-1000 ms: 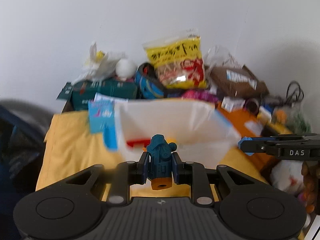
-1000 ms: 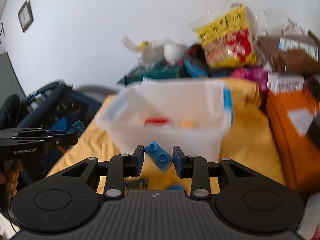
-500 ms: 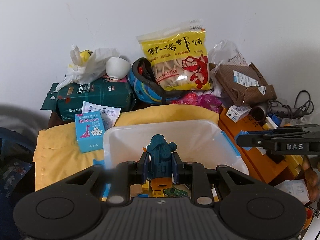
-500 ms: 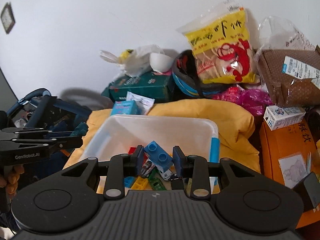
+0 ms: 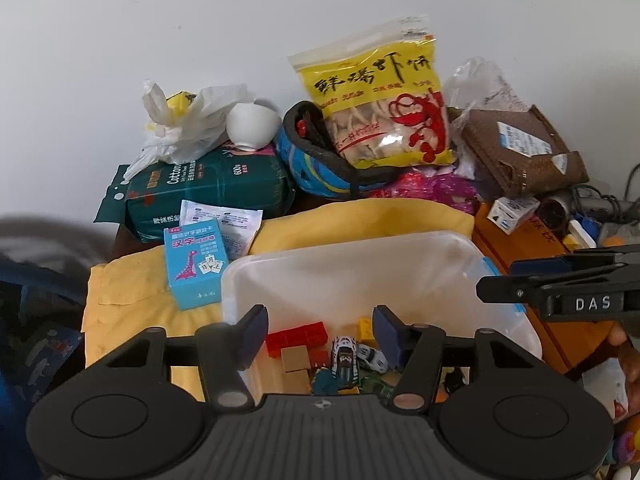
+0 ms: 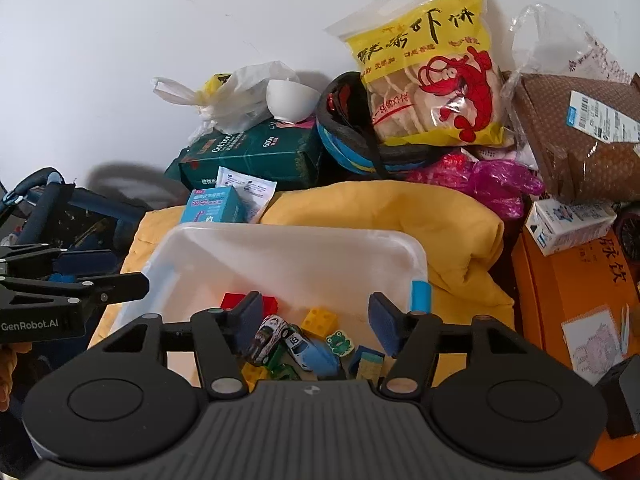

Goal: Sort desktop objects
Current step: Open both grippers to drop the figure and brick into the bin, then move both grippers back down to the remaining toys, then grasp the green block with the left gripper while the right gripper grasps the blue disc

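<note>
Blue toy: you have just dropped it; left gripper (image 5: 320, 330) jaws wide, empty.
Blue brick: dropped too; right gripper (image 6: 314, 322) jaws wide.
Bin (image 6: 304, 248): holds both; fetch more.

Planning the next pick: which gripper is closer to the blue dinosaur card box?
Left. The left gripper hovers just right of the card box; the right gripper is farther right, over the bin.

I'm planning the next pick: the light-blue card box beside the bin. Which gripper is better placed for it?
Left, probably. Both grippers hang open and empty over the white bin. The card box lies just ahead and left of the left gripper; from the right gripper it sits beyond the bin's far left corner.
</note>
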Demonstrator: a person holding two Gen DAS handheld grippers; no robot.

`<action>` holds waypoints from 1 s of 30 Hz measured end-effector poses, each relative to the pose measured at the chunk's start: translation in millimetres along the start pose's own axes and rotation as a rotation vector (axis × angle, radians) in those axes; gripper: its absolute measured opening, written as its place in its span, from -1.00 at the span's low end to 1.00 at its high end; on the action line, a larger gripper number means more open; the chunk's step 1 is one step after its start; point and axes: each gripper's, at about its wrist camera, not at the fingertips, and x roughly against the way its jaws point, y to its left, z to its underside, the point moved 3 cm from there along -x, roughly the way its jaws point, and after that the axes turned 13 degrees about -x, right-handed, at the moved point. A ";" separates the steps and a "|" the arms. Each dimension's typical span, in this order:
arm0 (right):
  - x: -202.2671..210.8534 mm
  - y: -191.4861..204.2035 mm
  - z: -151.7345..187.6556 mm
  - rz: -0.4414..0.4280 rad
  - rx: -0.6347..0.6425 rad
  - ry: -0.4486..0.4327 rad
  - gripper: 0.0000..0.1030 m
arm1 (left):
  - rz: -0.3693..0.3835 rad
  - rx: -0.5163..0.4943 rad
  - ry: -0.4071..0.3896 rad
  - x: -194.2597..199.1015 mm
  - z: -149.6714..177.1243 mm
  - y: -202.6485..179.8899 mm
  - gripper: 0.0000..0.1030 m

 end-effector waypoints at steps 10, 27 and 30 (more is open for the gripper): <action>38.0 -3.2 101.2 -0.072 0.108 -0.088 0.26 | 0.024 -0.055 -0.080 40.0 104.4 -34.6 0.19; -31.8 -14.2 192.7 0.038 0.181 0.048 0.18 | 0.060 -0.144 0.059 -3.2 221.9 -97.4 -0.07; -42.7 -12.3 193.3 0.055 0.211 0.057 0.16 | 0.059 -0.146 0.060 -9.0 221.0 -100.1 -0.19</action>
